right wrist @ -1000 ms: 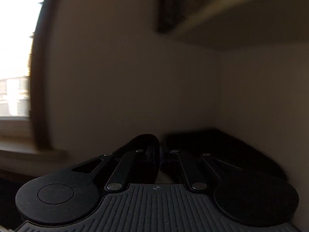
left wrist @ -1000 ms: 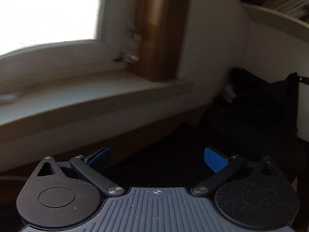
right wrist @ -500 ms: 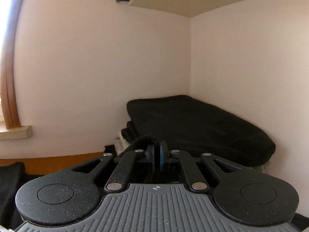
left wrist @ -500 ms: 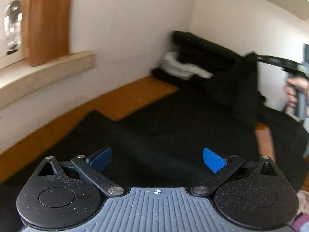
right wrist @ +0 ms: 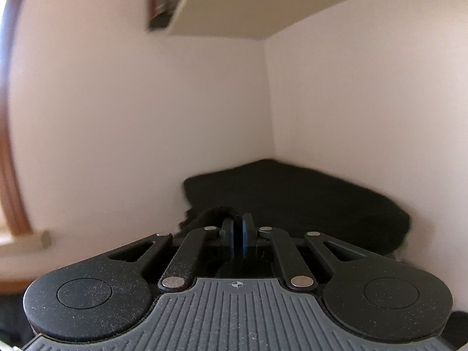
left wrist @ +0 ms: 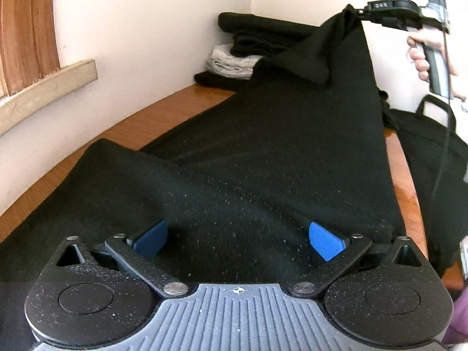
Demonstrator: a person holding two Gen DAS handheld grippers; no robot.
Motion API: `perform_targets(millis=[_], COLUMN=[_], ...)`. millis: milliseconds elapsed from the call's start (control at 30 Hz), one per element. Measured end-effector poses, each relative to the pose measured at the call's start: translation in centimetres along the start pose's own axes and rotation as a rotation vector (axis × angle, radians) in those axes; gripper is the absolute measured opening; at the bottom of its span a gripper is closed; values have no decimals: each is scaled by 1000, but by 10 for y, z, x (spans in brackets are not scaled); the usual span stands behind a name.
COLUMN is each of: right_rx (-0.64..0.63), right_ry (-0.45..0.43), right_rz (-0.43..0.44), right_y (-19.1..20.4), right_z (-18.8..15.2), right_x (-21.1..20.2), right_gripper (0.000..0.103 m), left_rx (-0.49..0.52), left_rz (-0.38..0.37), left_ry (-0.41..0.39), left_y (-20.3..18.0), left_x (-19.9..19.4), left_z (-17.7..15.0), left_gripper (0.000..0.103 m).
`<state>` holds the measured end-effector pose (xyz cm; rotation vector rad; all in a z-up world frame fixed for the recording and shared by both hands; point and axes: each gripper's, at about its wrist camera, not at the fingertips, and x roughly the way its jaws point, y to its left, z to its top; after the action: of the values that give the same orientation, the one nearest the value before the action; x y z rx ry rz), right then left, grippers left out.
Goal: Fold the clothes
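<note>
A large black garment [left wrist: 263,161] lies spread over the wooden table [left wrist: 163,117]. My left gripper [left wrist: 237,241] hovers low over its near part, open, both blue pads wide apart with nothing between them. At the upper right my right gripper [left wrist: 361,11], held in a person's hand [left wrist: 421,55], is shut on a corner of the garment and holds it up, so the cloth hangs in a steep drape. In the right wrist view the right gripper [right wrist: 238,234] has its pads pressed together with a tuft of the black cloth [right wrist: 216,213] bunched at its left.
A stack of folded black clothes [left wrist: 257,38] on a grey folded piece [left wrist: 231,61] fills the far corner; the stack [right wrist: 292,199] also shows ahead of the right gripper. A window sill [left wrist: 44,87] runs along the left wall. A black bag [left wrist: 433,146] sits beyond the table's right edge. A shelf [right wrist: 234,5] hangs overhead.
The left gripper swung from facing the window down and right to just above the garment, staying open. The right gripper stayed shut on the cloth corner, which now shows higher in the left view.
</note>
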<state>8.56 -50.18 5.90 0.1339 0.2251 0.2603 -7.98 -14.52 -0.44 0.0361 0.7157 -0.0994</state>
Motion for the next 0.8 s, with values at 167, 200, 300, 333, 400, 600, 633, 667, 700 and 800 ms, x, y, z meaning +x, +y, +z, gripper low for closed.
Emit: perform_targets(millis=[167, 200, 300, 333, 400, 600, 633, 667, 700, 800], right_rx=[-51, -68, -165, -187, -165, -195, -217, -234, -249, -335], right_ry=[70, 85, 54, 54, 94, 246, 246, 238, 216, 71], right_rz=[-23, -26, -10, 18, 133, 333, 317, 281, 207, -52], right_y=[2, 5, 32, 42, 57, 107, 112, 114, 113, 90], right_z=[-7, -9, -14, -16, -23, -78, -84, -86, -86, -74], right_x=[-3, -5, -18, -20, -22, -20, -20, -20, -21, -28], right_gripper=[21, 35, 46, 46, 45, 39, 39, 39, 39, 35], left_rx=[-22, -45, -143, -165, -187, -136, -122, -110, -98, -57], left_rz=[-22, -22, -14, -10, -4, -2, 5, 1, -4, 13], left_ry=[-2, -2, -12, -17, -34, -62, -62, -60, -57, -50], left_y=[8, 12, 25, 26, 26, 0, -6, -12, -17, -31], left_x=[-13, -14, -17, -19, -27, -51, -51, -52, -52, -50], left_z=[-3, -2, 4, 5, 5, -11, -13, -14, -16, -19], left_gripper=[103, 103, 103, 103, 100, 83, 83, 83, 82, 82])
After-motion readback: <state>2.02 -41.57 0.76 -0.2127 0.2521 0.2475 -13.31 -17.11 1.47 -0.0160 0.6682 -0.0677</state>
